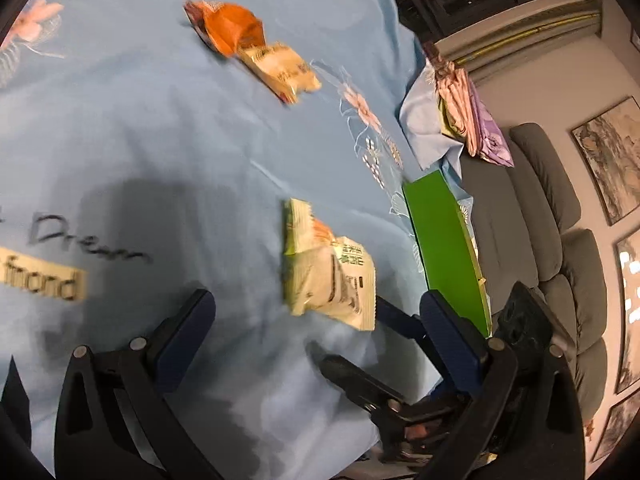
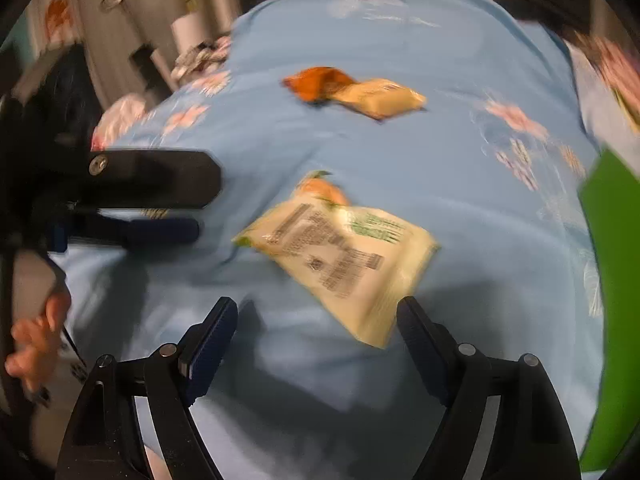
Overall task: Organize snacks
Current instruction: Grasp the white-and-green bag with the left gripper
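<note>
A pale green snack packet (image 1: 328, 276) lies on the light blue floral cloth (image 1: 160, 120), just ahead of my open, empty left gripper (image 1: 316, 312). The same packet (image 2: 344, 256) lies just ahead of my open, empty right gripper (image 2: 320, 316). An orange packet (image 1: 228, 26) and a cream packet (image 1: 284, 70) lie together farther away; they also show in the right wrist view, the orange packet (image 2: 320, 82) and the cream packet (image 2: 380, 98). A green box (image 1: 444, 248) stands at the cloth's right edge (image 2: 612, 280). The left gripper's fingers (image 2: 160, 180) show at the left of the right wrist view.
A pile of folded fabric (image 1: 464, 116) sits at the cloth's far right. A grey sofa (image 1: 560, 260) and framed pictures (image 1: 608, 156) lie beyond the edge. The right gripper's body (image 1: 380, 396) shows low in the left wrist view. The person's hand (image 2: 36, 344) is at the lower left.
</note>
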